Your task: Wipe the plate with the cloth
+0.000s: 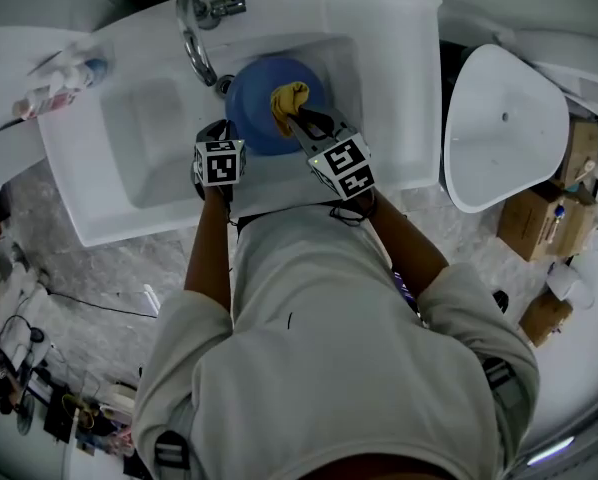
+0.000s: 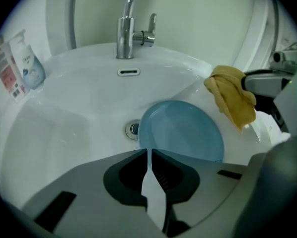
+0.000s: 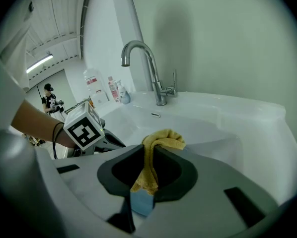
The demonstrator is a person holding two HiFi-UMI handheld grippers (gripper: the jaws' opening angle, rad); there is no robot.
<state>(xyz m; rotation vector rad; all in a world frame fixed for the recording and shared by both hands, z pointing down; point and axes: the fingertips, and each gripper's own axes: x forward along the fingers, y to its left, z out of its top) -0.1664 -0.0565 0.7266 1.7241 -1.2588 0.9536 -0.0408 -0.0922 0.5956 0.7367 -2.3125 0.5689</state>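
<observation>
From the head view, the left gripper (image 1: 225, 134) sits at the left rim of a round, smooth blue plate (image 1: 257, 108), which lies in the basin of a glossy white sink (image 1: 384, 78). The right gripper (image 1: 292, 117) reaches over the plate's right half with a bunched yellow cloth (image 1: 289, 95) at its tips. A curved metal tap (image 1: 193, 40) rises at the basin's back edge. In the left gripper view, the jaws are drawn together on the near rim of the plate, with only a thin pale slit between them lower down. The plate is tilted up from that rim, its shallow face showing, just beside the round metal drain (image 2: 132, 129). The cloth hangs in soft folds to the right, above the plate's edge, and a white bottle (image 2: 32, 66) stands on the sink's left shoulder. In the right gripper view, the jaws are closed tight on the cloth. Its nubbly towelling is squeezed into a narrow strip between them and spills over the tips in a rounded fold, with a patch of blue showing in the gap beneath.
</observation>
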